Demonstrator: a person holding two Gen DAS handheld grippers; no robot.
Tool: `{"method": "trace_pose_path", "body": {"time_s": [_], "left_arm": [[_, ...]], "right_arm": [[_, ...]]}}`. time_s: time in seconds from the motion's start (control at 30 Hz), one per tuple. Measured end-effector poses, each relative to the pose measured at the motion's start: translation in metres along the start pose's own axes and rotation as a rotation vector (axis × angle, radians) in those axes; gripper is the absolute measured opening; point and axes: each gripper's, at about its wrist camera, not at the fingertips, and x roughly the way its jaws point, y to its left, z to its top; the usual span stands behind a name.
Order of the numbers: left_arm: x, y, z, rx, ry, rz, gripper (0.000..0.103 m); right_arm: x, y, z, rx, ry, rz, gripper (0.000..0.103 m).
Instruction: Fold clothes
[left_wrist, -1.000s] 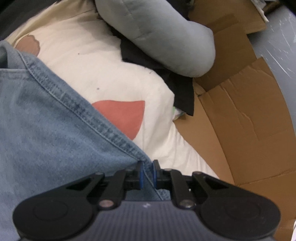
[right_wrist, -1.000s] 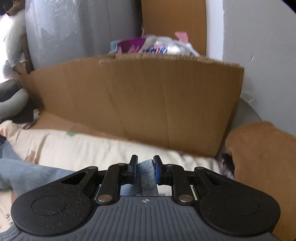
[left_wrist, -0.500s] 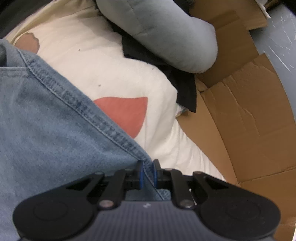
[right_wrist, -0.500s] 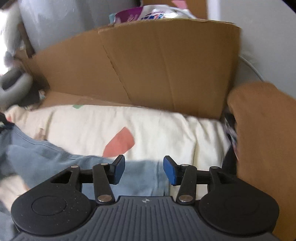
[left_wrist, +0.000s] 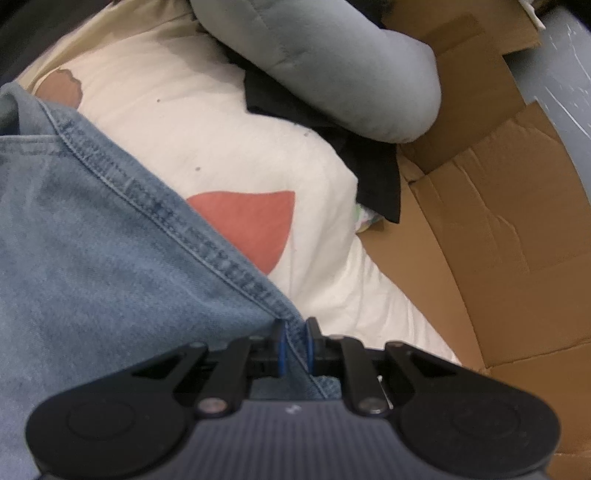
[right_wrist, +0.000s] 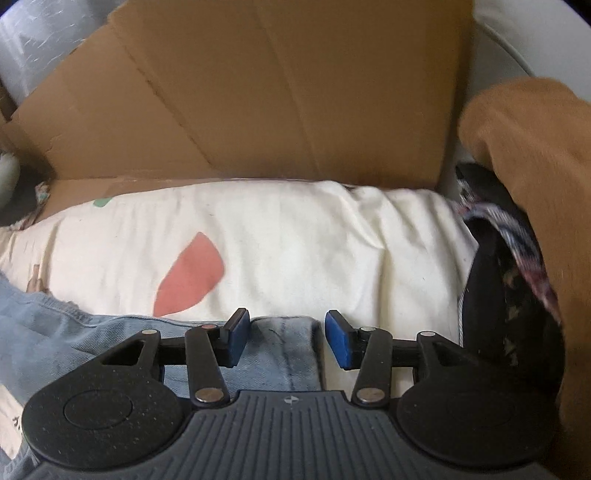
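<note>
The left claw (left_wrist: 294, 341) is clamped on a stitched edge of the jeans (left_wrist: 92, 251), with the denim spreading away to its left and the seam running up and leftward from its tips across the cream sheet (left_wrist: 207, 122); ahead and to its right lie a grey pillow (left_wrist: 332, 59), a black cloth (left_wrist: 369, 173) and cardboard (left_wrist: 517, 221). The right claw (right_wrist: 282, 341) stands open, a narrow end of the jeans (right_wrist: 284, 347) lying flat between its blue pads (right_wrist: 338, 341), apart from both, the rest trailing off to its left. By the look of it, the denim is heavy, fairly stiff and not slippery, so it should hold a crease but drag on the sheet; the doubled seams and hems look the surest places to pinch. The long axis seems to run between the two claws, though whether this end is waistband or cuff cannot be told.
</note>
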Motion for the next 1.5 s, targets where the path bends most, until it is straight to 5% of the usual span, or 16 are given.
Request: {"method": "trace_pose_path", "body": {"time_s": [0.3,1.07,1.23,1.3,1.5], "left_arm": [[0.001,-0.004,0.001,0.027,0.002,0.020,0.011],[-0.011,-0.008,0.004,0.011,-0.017,-0.032,0.011],[-0.018,-0.003,0.014,0.011,0.049,-0.057,0.017],[-0.035,-0.003,0.023,0.057,0.030,-0.063,0.028],[-0.089,0.028,0.058,0.145,-0.071,0.070,0.034]], "right_arm": [[-0.011,0.013,-0.005,-0.119,-0.055,-0.048,0.023],[-0.049,0.025,0.049,-0.219,-0.288,-0.133,0.020],[-0.038,0.028,0.068,-0.242,-0.304,-0.159,0.020],[-0.034,0.028,0.075,-0.245,-0.307,-0.162,0.020],[-0.030,0.031,0.086,-0.260,-0.319,-0.168,0.020]]}}
